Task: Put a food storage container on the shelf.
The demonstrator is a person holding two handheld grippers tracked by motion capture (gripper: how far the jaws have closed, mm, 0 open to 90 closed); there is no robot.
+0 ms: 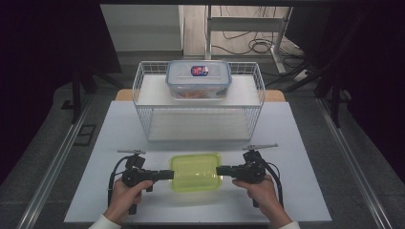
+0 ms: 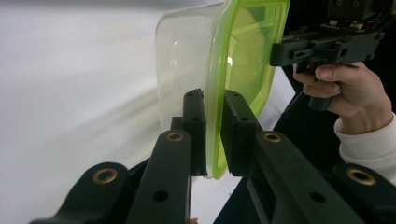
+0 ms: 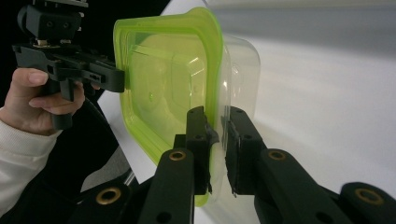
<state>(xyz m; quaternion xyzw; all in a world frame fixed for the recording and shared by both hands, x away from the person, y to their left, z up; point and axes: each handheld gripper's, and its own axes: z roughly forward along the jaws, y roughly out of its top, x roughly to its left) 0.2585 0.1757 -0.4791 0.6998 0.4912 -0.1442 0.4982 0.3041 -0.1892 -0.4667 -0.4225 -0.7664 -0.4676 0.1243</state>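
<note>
Jaws of both grippers clamp the green-lidded container's (image 1: 195, 172) opposite rims.

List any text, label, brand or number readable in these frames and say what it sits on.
Sticker on the lid of the clear container on the wire rack: a red, white and blue label, too small and blurred to read.
Green-lidded container held between the two grippers: no print visible on lid or tub in the high view or either gripper view.
Grippers, table: no readable markings.
</note>
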